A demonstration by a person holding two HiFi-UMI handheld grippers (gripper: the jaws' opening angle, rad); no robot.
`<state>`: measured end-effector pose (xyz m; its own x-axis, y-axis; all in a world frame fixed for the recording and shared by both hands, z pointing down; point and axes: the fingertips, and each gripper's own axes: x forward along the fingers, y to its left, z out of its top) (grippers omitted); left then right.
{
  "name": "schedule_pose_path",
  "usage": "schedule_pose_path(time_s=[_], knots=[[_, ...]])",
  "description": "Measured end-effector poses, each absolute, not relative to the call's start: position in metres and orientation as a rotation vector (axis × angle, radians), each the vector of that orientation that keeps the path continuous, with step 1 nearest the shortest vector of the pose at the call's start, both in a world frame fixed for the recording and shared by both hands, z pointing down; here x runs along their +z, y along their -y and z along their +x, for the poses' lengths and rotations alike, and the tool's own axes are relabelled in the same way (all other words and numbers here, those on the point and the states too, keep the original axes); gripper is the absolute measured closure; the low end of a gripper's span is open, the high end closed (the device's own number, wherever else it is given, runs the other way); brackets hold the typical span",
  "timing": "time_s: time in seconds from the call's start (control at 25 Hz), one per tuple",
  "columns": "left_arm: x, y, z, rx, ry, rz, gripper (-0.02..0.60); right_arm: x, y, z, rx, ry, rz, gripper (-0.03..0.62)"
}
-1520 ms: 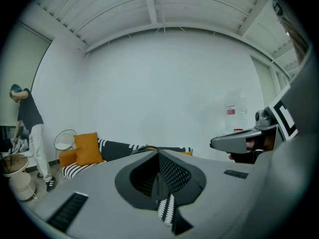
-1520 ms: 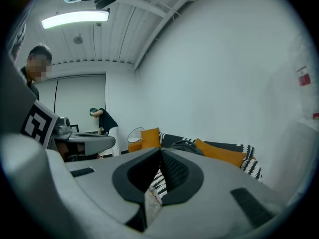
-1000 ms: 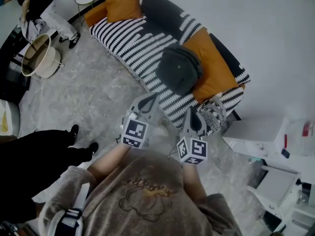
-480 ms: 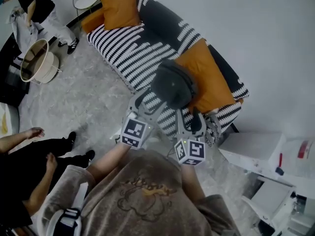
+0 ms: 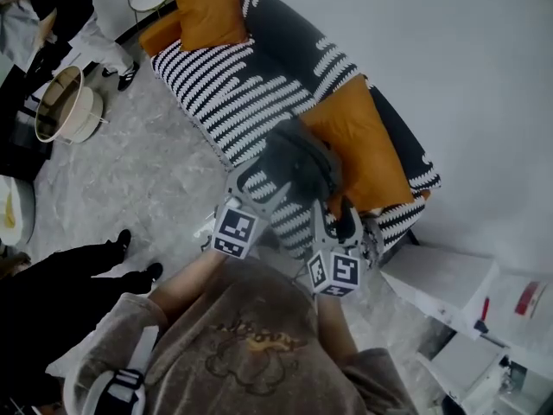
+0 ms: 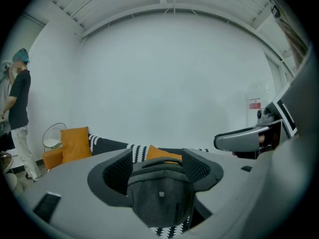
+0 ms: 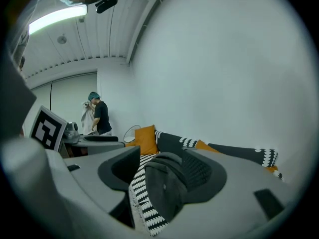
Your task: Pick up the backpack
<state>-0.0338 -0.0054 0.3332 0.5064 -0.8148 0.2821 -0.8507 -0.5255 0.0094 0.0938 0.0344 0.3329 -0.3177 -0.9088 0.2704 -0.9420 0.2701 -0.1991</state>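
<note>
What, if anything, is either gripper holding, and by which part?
Nothing is held. The jaws of the left gripper are opening, those of the right gripper stand apart; the backpack on the sofa shows between each pair, ungripped.

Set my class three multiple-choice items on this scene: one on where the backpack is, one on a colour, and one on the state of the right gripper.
1. Where does the backpack lie?
A. on the floor
B. on the striped sofa
C. on a white shelf

2. What colour is the cushion next to it?
A. orange
B. blue
C. green

3. How do the jaws of the right gripper stand?
A. shut on the backpack
B. shut on a cushion
C. apart, pressing on nothing

Answers:
1 B: the head view shows it on the black-and-white seat.
2 A: the cushion beside it is plainly orange.
3 C: the right gripper view shows both pads spread, with the backpack not clamped between them.
</note>
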Motion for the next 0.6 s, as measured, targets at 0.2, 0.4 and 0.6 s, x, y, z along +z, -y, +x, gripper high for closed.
schedule_pose_path(time_s=[0.2, 0.4, 0.6], knots=[[0.362, 0.032, -0.036, 0.426, 1.404, 2.589, 0.244, 0.360, -0.017, 0.097, 0.547, 2.362, 1.812, 0.326], [0.395, 0.058, -0.043, 0.489, 1.363, 2.570, 0.224, 0.388, 0.003, 0.102, 0.557, 2.299, 1.875, 0.319], [0.440, 0.079, -0.047, 0.527, 1.337, 2.530, 0.221, 0.435, 0.008, 0.118, 0.592, 2.194, 1.961, 0.307]])
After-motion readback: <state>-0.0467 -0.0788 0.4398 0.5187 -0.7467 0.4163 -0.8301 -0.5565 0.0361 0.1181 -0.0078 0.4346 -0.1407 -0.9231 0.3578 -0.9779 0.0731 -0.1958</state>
